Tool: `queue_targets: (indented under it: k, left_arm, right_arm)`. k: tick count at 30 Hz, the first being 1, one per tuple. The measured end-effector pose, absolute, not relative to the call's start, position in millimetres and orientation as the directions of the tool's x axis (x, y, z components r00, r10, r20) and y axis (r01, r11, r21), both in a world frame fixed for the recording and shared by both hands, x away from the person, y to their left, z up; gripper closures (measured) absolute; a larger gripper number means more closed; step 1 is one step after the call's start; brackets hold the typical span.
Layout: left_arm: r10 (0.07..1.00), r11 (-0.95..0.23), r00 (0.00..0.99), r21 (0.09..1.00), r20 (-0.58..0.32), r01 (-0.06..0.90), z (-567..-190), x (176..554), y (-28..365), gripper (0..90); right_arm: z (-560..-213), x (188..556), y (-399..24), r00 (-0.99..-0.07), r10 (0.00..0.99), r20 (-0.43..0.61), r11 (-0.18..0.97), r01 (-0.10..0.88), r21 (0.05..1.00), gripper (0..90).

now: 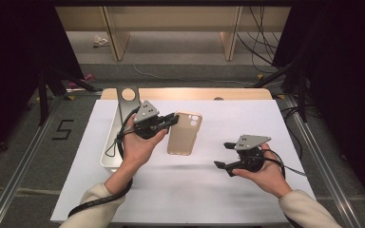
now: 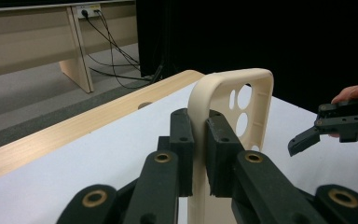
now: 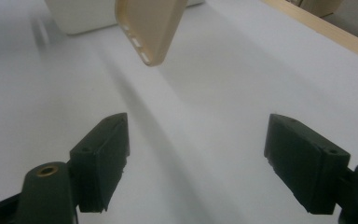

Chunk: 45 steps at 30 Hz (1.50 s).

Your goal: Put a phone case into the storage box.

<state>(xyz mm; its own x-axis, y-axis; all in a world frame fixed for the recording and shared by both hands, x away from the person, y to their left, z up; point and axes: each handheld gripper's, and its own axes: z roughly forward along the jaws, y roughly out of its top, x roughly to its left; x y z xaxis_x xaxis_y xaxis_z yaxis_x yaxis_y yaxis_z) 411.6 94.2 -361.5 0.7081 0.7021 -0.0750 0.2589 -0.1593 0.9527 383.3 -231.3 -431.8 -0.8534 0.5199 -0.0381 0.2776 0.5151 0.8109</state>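
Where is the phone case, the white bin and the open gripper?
phone case (image 1: 184,135), high view, middle of its back.
white bin (image 1: 110,142), high view, its long side wall.
right gripper (image 1: 223,155), high view, gap between its open jaws.

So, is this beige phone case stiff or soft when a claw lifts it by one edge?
The phone case is probably fairly stiff: the left claw pinches only one side wall, yet the case stays straight in the air. It seems light, since that thin grip carries it. The smooth wall could slip or flex a little if squeezed harder.
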Motion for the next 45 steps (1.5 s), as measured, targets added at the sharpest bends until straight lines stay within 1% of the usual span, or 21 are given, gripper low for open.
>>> queue_targets:
  k: [6, 11, 30, 45]
  left_arm:
    - [0.699, -0.162, 0.713, 0.958, -0.059, 0.238, -355, 410, 97, 82.0]
    - [0.693, -0.171, 0.720, 0.959, -0.046, 0.226, -350, 410, 101, 82.0]
    - [0.687, -0.175, 0.726, 0.966, -0.018, 0.189, -340, 417, 124, 82.0]
    - [0.710, -0.159, 0.704, 0.969, -0.020, 0.188, -336, 420, 138, 82.0]
  right_arm:
    - [-431, 384, -241, -0.833, 0.554, 0.006, 0.453, 0.307, 0.837, 21.1]
    - [-431, 382, -247, -0.818, 0.575, 0.017, 0.427, 0.318, 0.847, 20.4]
    - [-434, 381, -254, -0.806, 0.591, 0.043, 0.402, 0.340, 0.850, 18.5]
    - [-434, 381, -255, -0.802, 0.596, 0.047, 0.394, 0.343, 0.852, 18.3]
